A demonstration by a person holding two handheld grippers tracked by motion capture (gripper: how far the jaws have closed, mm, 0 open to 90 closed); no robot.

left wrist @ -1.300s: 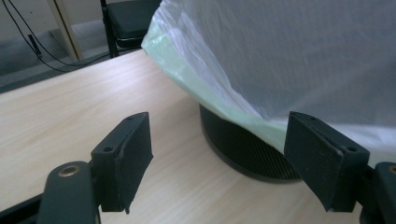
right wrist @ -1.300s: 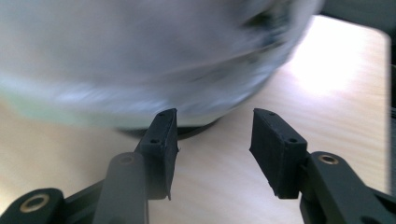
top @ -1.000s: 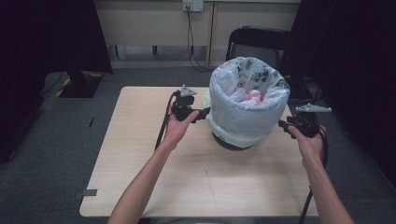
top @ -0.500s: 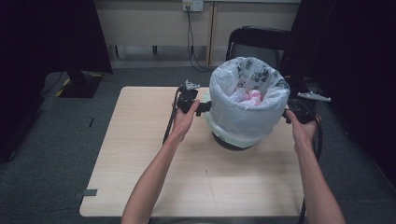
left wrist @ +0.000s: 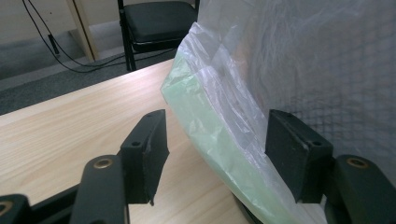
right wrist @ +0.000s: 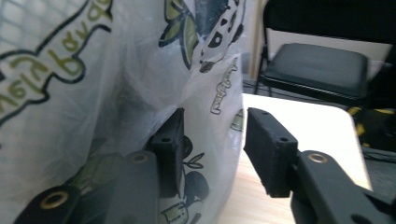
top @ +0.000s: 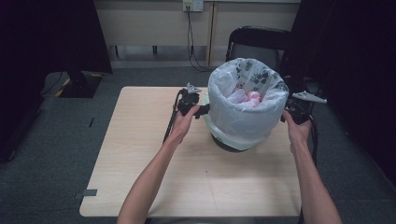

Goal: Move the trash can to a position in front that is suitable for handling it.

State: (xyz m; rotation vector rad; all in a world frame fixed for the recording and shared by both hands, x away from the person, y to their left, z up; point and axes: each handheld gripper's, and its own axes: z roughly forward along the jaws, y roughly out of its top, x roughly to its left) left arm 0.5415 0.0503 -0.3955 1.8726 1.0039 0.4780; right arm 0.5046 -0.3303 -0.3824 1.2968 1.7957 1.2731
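- A round mesh waste bin lined with a white printed plastic bag (top: 247, 109) stood upright near the far right part of the pale wooden surface (top: 196, 186), its long axis vertical and its open mouth pointing straight up, with crumpled white and pink rubbish (top: 246, 96) inside.
- The bag's loose skirt, folded down outside the bin, hung over a pale green layer of plastic (left wrist: 210, 135) near the base.
- The left claw (left wrist: 217, 154) sat at the bin's left flank; its jaws had just been closing and stood half-wide, with the folded edge of the liner between them. One pad seemed to brush the film, though pressure could not be confirmed.
- The right claw (right wrist: 212, 149) sat at the bin's right flank, its jaws also just closing to a middling gap. Film lay against the inner jaw, but the pads probably did not yet pinch it.
- Risk: thin film could slip out or tear if the pads caught only a single loose fold.
- Risk: uneven pull from the two sides could tip the light bin or drag it toward the surface's far edge.
- Risk: lifting the liner unevenly could spill the rubbish.
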